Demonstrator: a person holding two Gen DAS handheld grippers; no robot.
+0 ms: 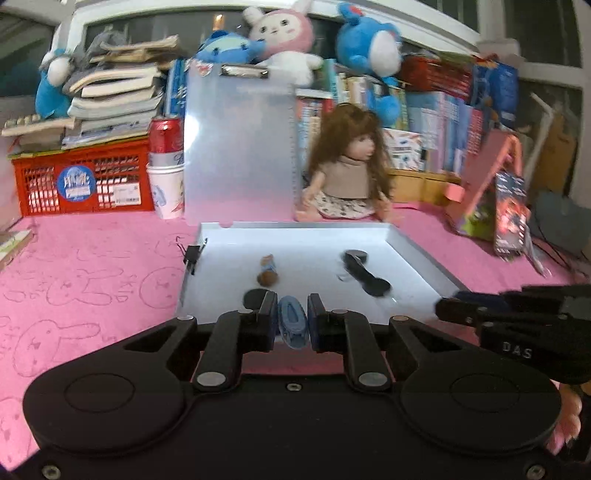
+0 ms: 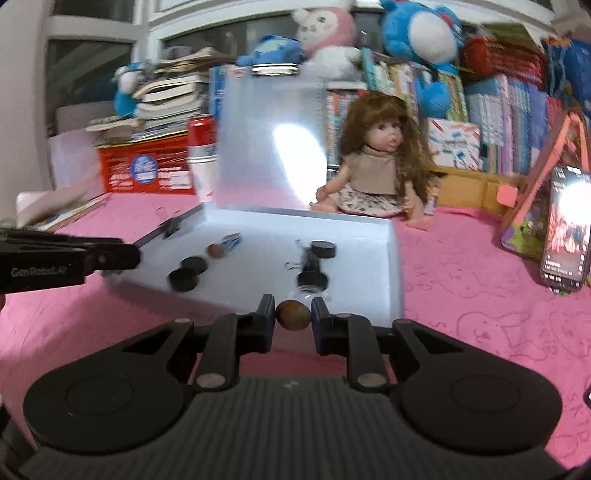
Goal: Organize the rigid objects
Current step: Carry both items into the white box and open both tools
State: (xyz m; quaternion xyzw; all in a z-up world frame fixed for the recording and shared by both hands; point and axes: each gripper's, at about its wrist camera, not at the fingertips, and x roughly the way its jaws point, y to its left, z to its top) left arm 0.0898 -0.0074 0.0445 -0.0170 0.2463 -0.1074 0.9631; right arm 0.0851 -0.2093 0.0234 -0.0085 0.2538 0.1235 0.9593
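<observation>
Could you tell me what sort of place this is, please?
Probably a child's room or home study: plush toys and a doll sit before packed books, on a pink cartoon-print cloth.

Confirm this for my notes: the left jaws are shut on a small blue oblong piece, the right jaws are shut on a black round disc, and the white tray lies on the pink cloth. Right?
One slip: the right gripper holds a small brown rounded ball, not a black disc, as the right wrist view shows. The left gripper does hold the small blue oblong piece, and the white tray lies on the pink cloth.
</observation>
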